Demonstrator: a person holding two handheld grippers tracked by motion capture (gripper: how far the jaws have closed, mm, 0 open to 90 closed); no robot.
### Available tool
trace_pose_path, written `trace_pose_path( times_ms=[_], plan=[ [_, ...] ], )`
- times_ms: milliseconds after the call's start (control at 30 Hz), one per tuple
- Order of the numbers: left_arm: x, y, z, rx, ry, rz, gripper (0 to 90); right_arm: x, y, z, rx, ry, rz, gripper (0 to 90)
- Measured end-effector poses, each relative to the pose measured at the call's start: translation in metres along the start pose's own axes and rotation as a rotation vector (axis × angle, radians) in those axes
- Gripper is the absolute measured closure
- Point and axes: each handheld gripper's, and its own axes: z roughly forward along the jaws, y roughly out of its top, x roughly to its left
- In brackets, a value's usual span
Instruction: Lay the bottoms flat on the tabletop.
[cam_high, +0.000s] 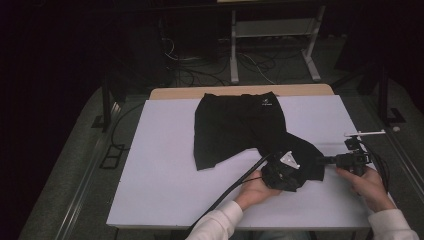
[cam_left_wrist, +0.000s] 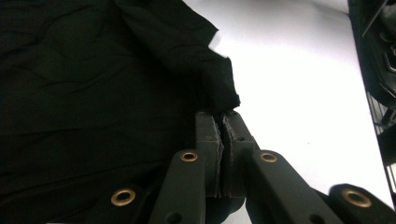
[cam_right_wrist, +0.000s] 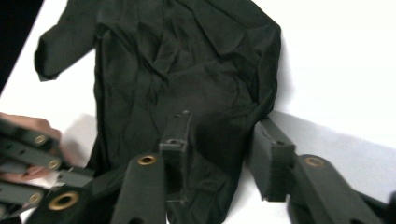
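Observation:
A pair of black shorts (cam_high: 235, 125) lies on the white table (cam_high: 160, 165), waistband toward the far edge and one leg bunched toward the near right. My left gripper (cam_high: 287, 175) sits on that bunched leg. In the left gripper view the jaws of this gripper (cam_left_wrist: 222, 116) are pressed together on a folded corner of the shorts (cam_left_wrist: 93, 84). My right gripper (cam_high: 321, 161) comes in from the right at the same leg. Its jaws (cam_right_wrist: 224, 121) stand apart over the shorts (cam_right_wrist: 187, 60), one jaw resting on the cloth, the other at its edge.
The left hand (cam_right_wrist: 28, 126) and its gripper are at the lower left of the right gripper view. A wooden tabletop strip (cam_high: 240, 91) runs behind the white board. Cables (cam_high: 200, 65) and a metal frame (cam_high: 270, 30) stand on the dark floor beyond.

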Motion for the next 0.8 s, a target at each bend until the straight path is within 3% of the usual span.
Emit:
trace_pose_path(
  times_ms=[300, 433, 533, 567, 800],
  plan=[
    [0.001, -0.001, 0.001, -0.011, -0.004, -0.020, 85.9, -0.008, -0.016, -0.008, 0.002, 0.042, 0.038, 58.3],
    [0.001, -0.001, 0.001, -0.019, -0.005, -0.030, 85.9, -0.008, -0.023, -0.009, 0.016, 0.050, 0.037, 70.5],
    [0.000, 0.000, 0.001, -0.011, 0.000, -0.022, 86.2, -0.007, -0.024, -0.005, 0.066, 0.055, 0.034, 87.3],
    [-0.001, 0.000, 0.000, -0.007, 0.002, -0.022, 86.3, -0.007, -0.024, -0.004, 0.076, 0.063, 0.035, 87.6],
    [-0.019, 0.001, -0.018, 0.044, 0.026, 0.057, 86.6, 0.005, -0.025, -0.015, 0.081, 0.115, 0.005, 88.3]
  ],
)
